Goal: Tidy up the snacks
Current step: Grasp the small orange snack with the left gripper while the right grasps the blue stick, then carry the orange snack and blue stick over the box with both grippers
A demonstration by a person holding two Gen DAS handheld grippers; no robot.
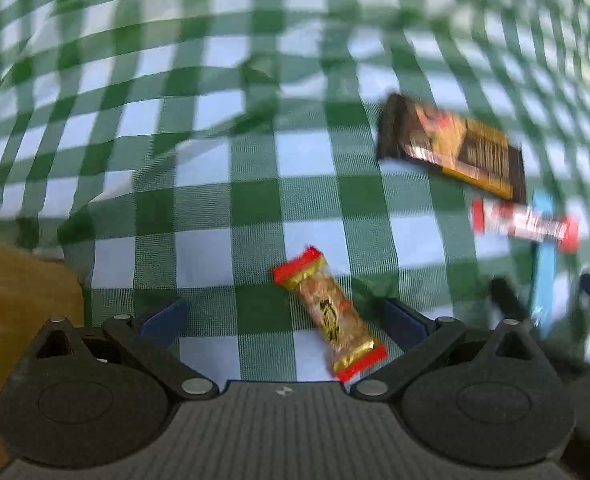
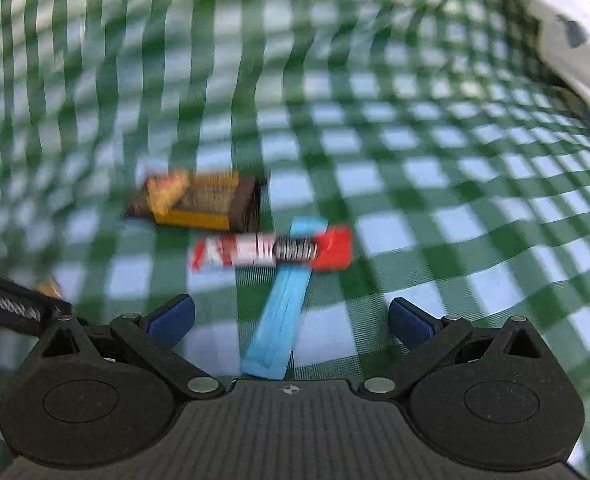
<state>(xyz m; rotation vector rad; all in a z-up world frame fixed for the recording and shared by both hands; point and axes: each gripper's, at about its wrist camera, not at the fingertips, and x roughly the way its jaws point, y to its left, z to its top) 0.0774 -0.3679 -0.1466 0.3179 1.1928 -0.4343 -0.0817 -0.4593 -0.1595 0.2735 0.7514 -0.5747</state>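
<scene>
Snack bar (image 1: 330, 315), red-ended, laid on checked tabletop (image 1: 223, 168) between spread left fingers (image 1: 166, 321), long axis 11-to-5 o'clock. Blue bar (image 2: 279, 312) seen between spread right fingers (image 2: 173, 320), axis 1-to-7, crossed by red-white bar (image 2: 273, 250).

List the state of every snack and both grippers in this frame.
Left gripper: open, empty.
Right gripper: open, empty.
Nut bar: sealed, flat on the cloth, between the left fingers.
Brown bar: flat on the cloth, apart.
Red bar: lying across the blue bar.
Blue bar: flat, partly under the red bar.
</scene>
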